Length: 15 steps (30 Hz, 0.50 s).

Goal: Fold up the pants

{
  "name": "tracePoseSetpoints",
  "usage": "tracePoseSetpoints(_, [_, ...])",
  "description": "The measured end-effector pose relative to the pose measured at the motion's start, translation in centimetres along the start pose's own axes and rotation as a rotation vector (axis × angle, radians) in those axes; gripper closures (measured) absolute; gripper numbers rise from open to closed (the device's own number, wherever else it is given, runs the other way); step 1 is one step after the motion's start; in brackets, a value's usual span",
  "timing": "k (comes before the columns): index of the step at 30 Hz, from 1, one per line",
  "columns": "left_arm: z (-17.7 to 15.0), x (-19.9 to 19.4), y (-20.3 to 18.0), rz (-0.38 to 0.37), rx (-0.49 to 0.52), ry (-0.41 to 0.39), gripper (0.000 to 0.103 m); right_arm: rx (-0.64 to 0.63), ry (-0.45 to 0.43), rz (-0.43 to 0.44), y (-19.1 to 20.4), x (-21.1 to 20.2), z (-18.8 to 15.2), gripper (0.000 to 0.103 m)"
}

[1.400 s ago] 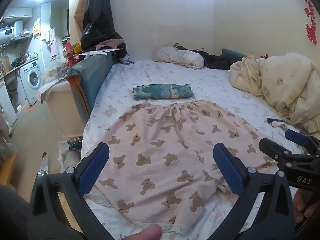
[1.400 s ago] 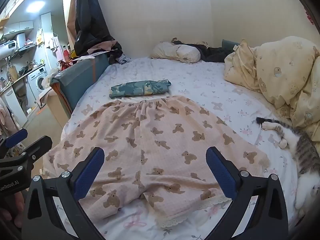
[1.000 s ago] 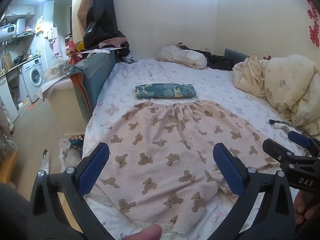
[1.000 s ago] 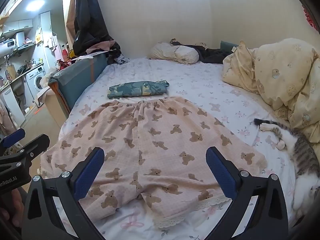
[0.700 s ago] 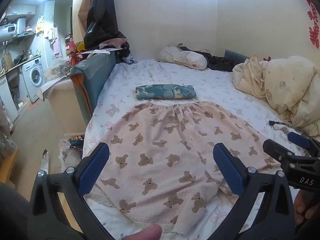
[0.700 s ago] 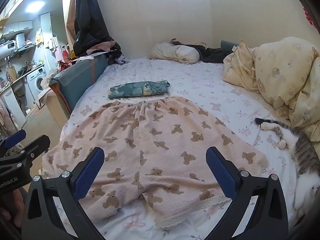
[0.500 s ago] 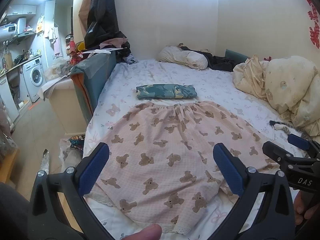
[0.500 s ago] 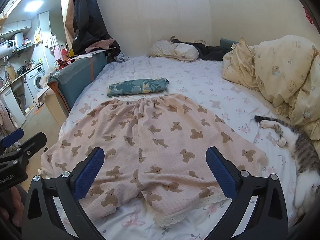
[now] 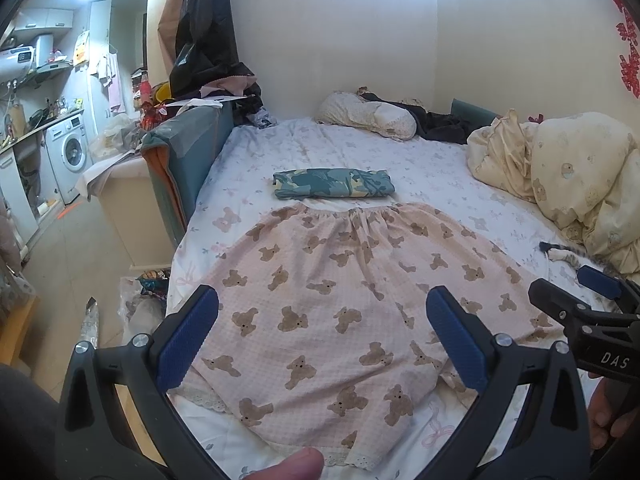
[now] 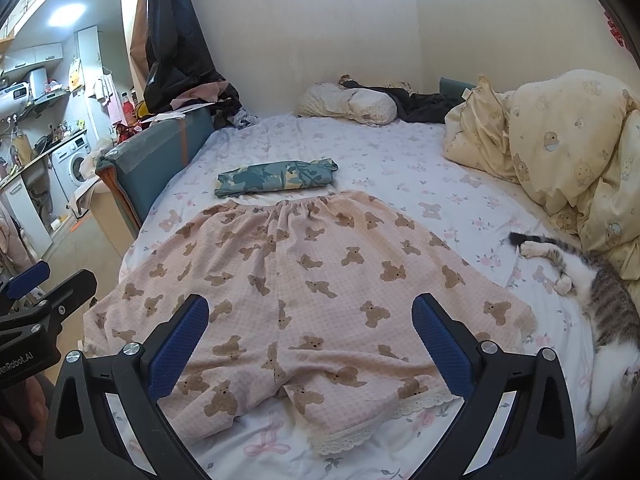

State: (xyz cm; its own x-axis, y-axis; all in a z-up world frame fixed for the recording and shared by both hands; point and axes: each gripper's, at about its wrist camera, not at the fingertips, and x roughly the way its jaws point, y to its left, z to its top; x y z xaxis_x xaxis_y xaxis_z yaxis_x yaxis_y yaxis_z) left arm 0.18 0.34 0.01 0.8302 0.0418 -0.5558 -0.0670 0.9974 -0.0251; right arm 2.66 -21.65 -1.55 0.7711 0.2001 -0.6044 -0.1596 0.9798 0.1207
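Both tools hover with jaws spread wide and nothing between them: the left tool (image 9: pixel 322 344) and the right tool (image 10: pixel 310 344) above the hem end of the pink bear-print pants (image 10: pixel 304 276). The pants lie spread flat on the bed (image 10: pixel 400 164), waistband just beside a folded teal garment (image 10: pixel 276 178). A cat (image 10: pixel 600 292) lies near their right edge.

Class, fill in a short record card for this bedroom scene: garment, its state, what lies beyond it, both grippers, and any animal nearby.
garment: pink bear-print pants
state: spread flat on the bed, unfolded
beyond waistband: folded teal cloth
left gripper: open, holding nothing
right gripper: open, holding nothing
animal: cat lying at the pants' right
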Motion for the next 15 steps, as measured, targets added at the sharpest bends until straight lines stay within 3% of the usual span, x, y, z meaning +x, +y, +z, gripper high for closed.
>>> tracePoseSetpoints(15, [0.0, -0.16, 0.06, 0.0, 0.0, -0.001, 0.001, -0.001, -0.002, 0.0, 0.09, 0.01, -0.13, 0.0])
